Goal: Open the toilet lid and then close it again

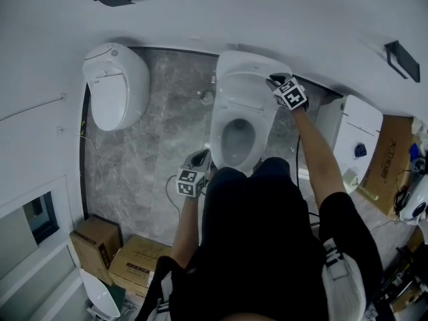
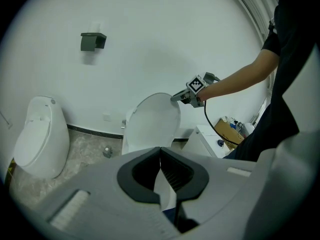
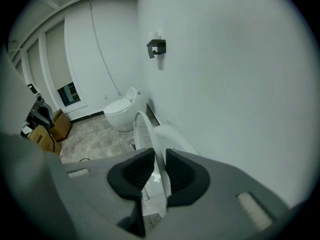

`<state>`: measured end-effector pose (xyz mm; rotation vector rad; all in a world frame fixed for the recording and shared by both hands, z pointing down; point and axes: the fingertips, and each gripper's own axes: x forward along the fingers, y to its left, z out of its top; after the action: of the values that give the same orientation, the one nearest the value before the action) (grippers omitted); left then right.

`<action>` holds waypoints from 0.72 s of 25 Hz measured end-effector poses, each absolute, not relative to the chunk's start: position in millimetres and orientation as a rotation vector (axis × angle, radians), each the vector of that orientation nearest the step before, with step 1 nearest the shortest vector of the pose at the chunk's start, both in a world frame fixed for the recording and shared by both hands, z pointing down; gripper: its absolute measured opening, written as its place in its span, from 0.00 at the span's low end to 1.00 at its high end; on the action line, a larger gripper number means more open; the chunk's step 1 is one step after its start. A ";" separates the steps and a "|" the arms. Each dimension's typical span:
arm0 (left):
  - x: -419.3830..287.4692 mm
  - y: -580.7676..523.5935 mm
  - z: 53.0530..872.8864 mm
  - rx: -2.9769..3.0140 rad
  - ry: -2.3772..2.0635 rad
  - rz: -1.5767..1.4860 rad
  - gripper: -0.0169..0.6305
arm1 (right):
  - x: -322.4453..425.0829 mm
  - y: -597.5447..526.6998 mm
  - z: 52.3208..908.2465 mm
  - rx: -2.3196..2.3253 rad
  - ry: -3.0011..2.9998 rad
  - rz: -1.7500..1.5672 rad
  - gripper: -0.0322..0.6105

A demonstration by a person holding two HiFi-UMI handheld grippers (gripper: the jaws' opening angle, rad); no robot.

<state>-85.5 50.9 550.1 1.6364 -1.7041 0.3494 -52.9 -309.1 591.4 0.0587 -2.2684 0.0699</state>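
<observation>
Toilet lid (image 3: pixel 141 129) in R gripper (image 3: pixel 160 152) — right gripper view only

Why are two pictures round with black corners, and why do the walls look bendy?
Left gripper view: a wide lens rounds the picture, corners go black, the dark floor strip bows. Right gripper view: same, and the wall bulges. Head view: fills the frame, light is dim and even, no glare.
</observation>
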 end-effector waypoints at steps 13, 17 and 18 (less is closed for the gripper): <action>-93.6 70.3 554.0 1.678 -1.675 0.366 0.04 | -45.0 -288.5 585.3 0.109 -2.262 0.068 0.17; -99.6 75.7 553.7 1.698 -1.662 0.369 0.05 | -42.2 -281.2 583.8 0.132 -2.257 0.069 0.17; -101.3 75.8 551.8 1.703 -1.660 0.367 0.05 | -41.7 -278.8 582.9 0.137 -2.257 0.070 0.18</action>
<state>-101.3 75.8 551.8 1.7030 -1.6596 0.3666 -41.7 -278.8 582.9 0.1371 -2.2569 0.0696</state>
